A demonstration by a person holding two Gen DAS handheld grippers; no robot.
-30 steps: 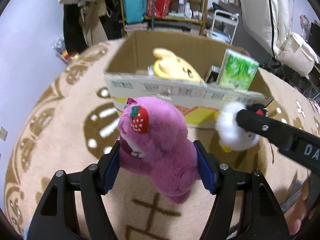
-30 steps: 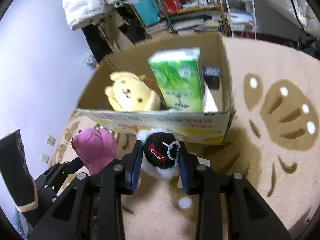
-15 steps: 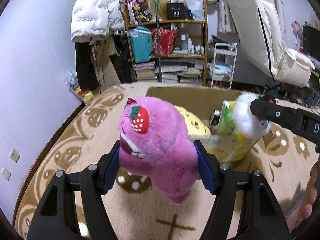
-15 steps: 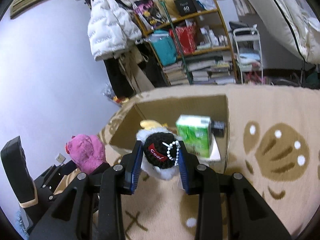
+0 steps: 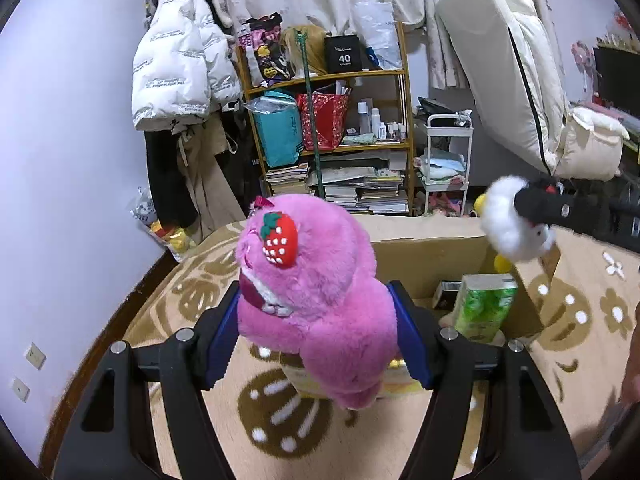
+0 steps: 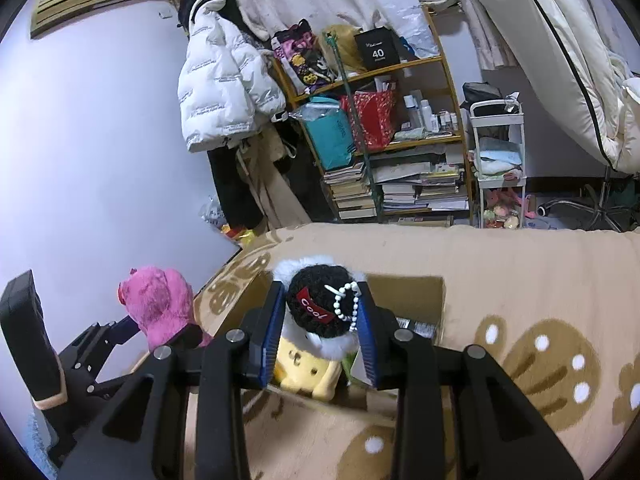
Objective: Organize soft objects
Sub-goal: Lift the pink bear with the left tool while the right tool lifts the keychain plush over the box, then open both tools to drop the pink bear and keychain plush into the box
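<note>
My left gripper (image 5: 316, 332) is shut on a pink plush bear (image 5: 316, 292) with a strawberry on its ear, held in the air in front of an open cardboard box (image 5: 428, 252). My right gripper (image 6: 320, 332) is shut on a small white plush with a black "cool" cap (image 6: 320, 304), held above the box (image 6: 416, 296). That white plush (image 5: 516, 220) shows at the right of the left wrist view. The pink bear (image 6: 160, 304) shows at the left of the right wrist view. A yellow plush (image 6: 304, 368) and a green tissue pack (image 5: 480, 304) lie in the box.
The box stands on a beige carpet with brown patterns (image 6: 540, 360). Behind it are a cluttered wooden shelf (image 5: 332, 128), a white trolley (image 5: 448, 160), hanging coats (image 5: 180, 80) and a folded mattress (image 5: 508, 60). A purple wall (image 5: 68, 160) is on the left.
Both grippers have risen with their plush toys and now look across the room. The right gripper has moved over the box opening.
</note>
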